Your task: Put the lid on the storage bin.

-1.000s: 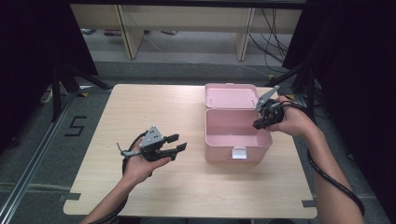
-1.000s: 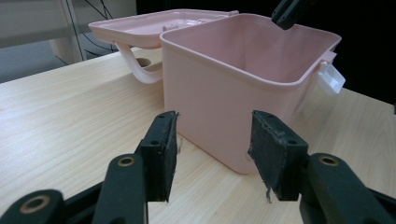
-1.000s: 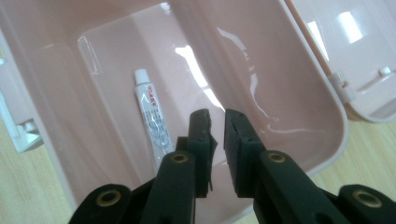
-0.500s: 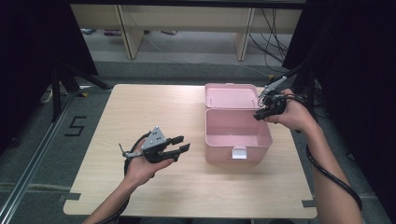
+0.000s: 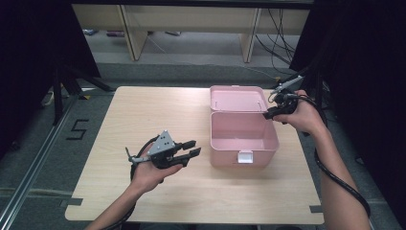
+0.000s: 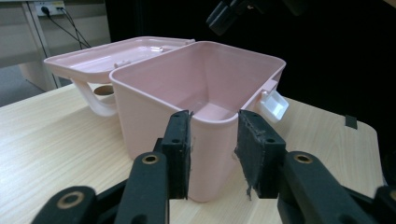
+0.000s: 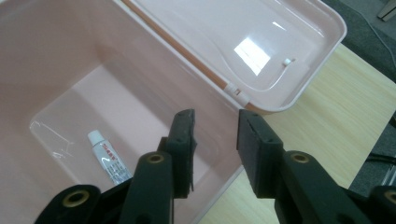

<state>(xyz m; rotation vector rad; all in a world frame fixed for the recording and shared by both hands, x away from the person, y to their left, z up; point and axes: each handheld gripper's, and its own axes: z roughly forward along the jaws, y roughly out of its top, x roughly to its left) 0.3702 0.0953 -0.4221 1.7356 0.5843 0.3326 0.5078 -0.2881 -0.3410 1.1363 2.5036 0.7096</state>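
Open pink box (image 5: 243, 139) holds a small tube (image 7: 109, 159); right hand-held gripper (image 7: 215, 128) just opened, empty, over its rim

A light wooden table (image 5: 143, 120) stands on a grey floor (image 5: 33, 158). At eleven to one o'clock, beyond the table, pale wooden shelving (image 5: 191, 19) lines the back, with black cables (image 5: 280, 33) hanging down at one o'clock. Black curtains (image 5: 28, 57) close off nine and three o'clock. A metal rail (image 5: 28, 172) runs along the floor at eight o'clock, beside a taped number five (image 5: 76, 129). Black tape patches (image 5: 315, 209) mark the table's near corners. The light is even and soft.
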